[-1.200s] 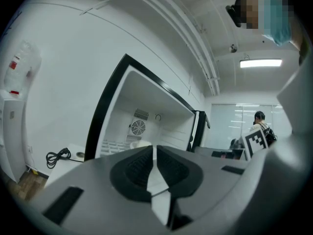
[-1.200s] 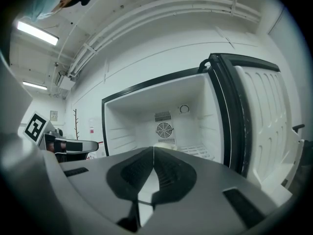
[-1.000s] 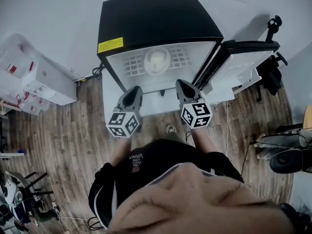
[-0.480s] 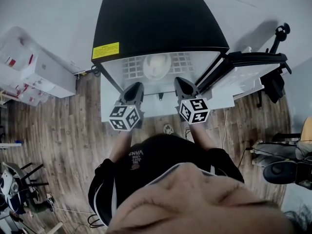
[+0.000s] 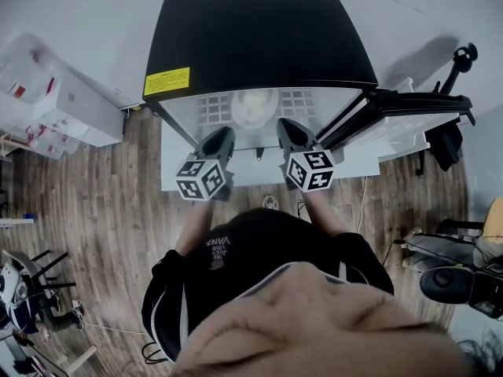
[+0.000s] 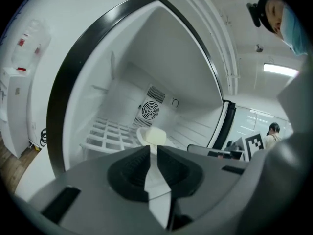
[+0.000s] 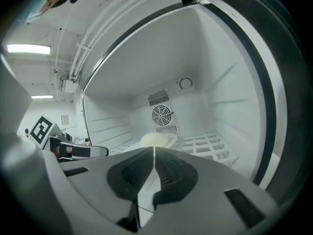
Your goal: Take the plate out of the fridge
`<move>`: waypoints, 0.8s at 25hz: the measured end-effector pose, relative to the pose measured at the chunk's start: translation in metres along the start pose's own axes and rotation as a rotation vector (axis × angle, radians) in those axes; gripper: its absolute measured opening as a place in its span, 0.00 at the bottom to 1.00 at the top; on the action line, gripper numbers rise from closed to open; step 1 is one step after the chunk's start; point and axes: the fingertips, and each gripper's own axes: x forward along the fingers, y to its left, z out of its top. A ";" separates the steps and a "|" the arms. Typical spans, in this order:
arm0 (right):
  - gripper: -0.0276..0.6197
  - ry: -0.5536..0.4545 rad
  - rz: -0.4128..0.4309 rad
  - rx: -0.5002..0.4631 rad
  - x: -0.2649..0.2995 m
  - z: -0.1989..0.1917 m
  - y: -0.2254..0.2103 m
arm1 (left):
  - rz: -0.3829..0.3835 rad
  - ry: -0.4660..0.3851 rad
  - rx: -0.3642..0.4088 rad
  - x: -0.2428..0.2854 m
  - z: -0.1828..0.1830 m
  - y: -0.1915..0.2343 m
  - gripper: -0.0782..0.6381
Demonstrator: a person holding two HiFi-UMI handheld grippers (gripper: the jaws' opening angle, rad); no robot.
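Observation:
The black fridge stands with its door swung out to the right. Inside, a white plate with a pale rounded lump on it rests on the white wire shelf. The plate lies just beyond the tips in the left gripper view, and the plate sits likewise in the right gripper view. My left gripper and right gripper hover side by side at the fridge's front edge, short of the plate. Both are shut with nothing between their fingers.
A round fan grille sits in the fridge's back wall. The door's inner edge is on the right of the opening. White plastic boxes stand on the wood floor to the left, a chair base to the right.
Both grippers have edged forward toward the fridge opening, staying shut. The head view has shifted so the fridge top looms larger.

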 end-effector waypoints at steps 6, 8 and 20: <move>0.06 -0.001 0.049 0.117 0.006 -0.004 0.000 | -0.013 0.022 -0.059 0.007 -0.006 0.002 0.24; 0.06 0.001 0.066 0.133 0.007 -0.004 0.001 | -0.025 0.031 -0.074 0.010 -0.007 0.000 0.27; 0.25 0.048 0.198 0.396 0.019 -0.016 0.015 | -0.082 0.052 -0.211 0.022 -0.008 -0.003 0.27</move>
